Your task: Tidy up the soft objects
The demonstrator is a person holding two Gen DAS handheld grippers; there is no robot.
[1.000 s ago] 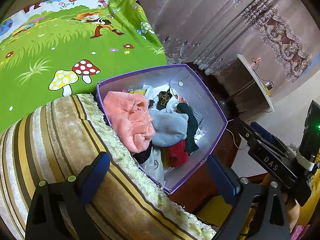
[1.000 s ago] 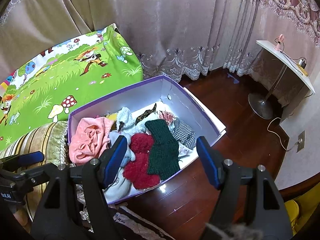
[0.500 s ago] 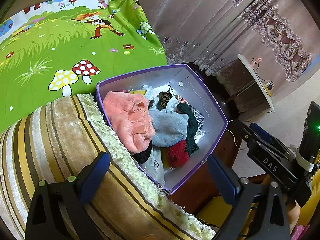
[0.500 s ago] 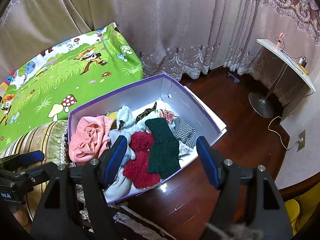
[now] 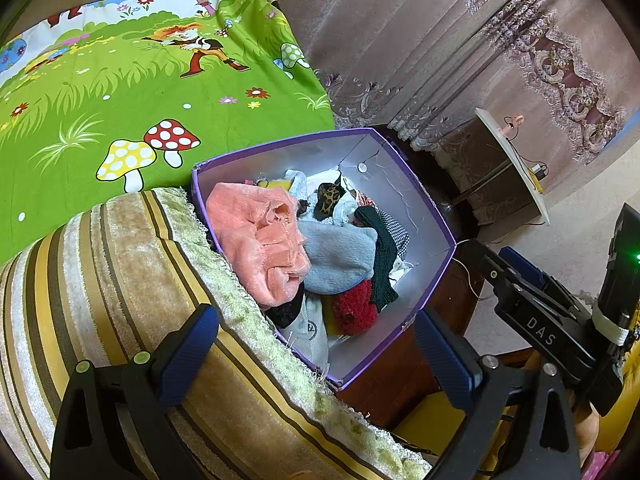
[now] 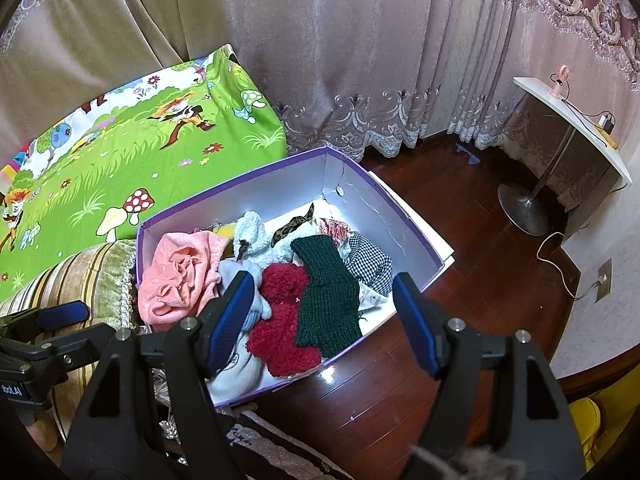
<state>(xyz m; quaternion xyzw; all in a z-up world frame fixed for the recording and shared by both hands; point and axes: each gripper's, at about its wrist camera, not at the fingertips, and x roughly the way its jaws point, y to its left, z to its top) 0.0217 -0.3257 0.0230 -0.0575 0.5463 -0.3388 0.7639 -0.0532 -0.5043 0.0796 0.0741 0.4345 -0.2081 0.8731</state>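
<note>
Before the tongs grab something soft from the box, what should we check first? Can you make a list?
1. Left tongs empty and open: ok.
2. Right tongs empty and open: ok.
3. Purple box open, no lid in the way: ok.
4. Soft things easy to reach: ok; the pink cloth, red fuzzy piece and green knit lie on top.
5. Tongs touching any cloth: not ok yet; both hang above the box.
6. What lies under the pile: cannot tell.
</note>
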